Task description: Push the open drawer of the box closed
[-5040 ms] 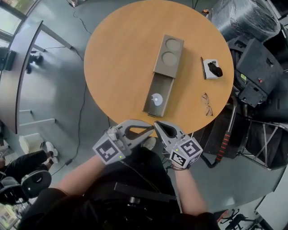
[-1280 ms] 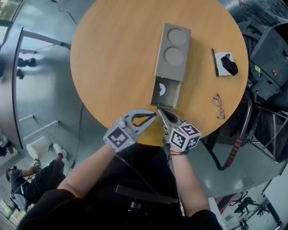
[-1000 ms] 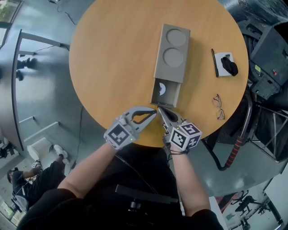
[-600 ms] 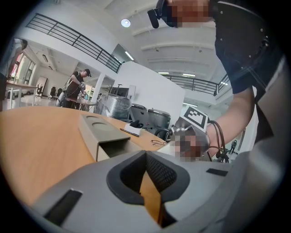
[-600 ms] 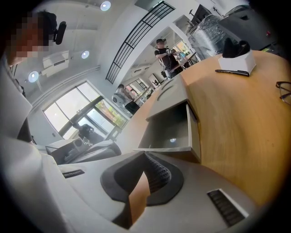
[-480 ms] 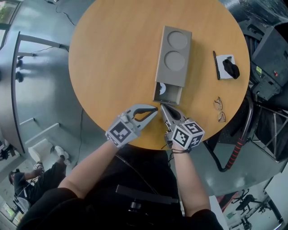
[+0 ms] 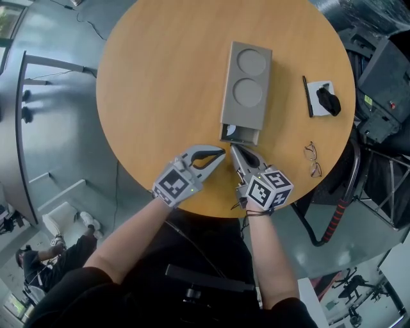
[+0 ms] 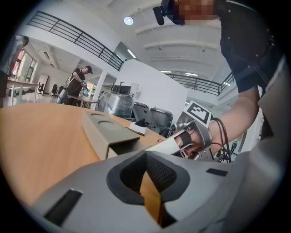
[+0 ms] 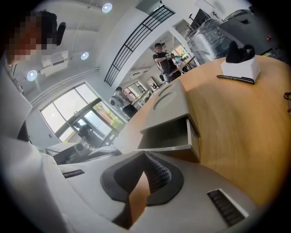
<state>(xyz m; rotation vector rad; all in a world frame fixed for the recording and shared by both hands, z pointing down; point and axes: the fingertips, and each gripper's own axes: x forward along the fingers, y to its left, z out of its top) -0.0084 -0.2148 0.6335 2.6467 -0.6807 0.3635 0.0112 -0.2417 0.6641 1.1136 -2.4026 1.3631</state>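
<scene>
Round wooden table (image 7: 160, 77), grey floor (image 7: 57, 96), ceiling spotlights (image 9: 107, 7).

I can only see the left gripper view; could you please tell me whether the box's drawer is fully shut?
Observer: No. In the head view the drawer sticks out a little from the near end of the box.
Operator: Where is the right gripper?
Observer: The right gripper has its tip just at the drawer's front, with its jaws together and empty. I cannot confirm contact.
Operator: Is anything lying beside it?
Observer: A pair of glasses lies on the table to its right, apart from the box.
</scene>
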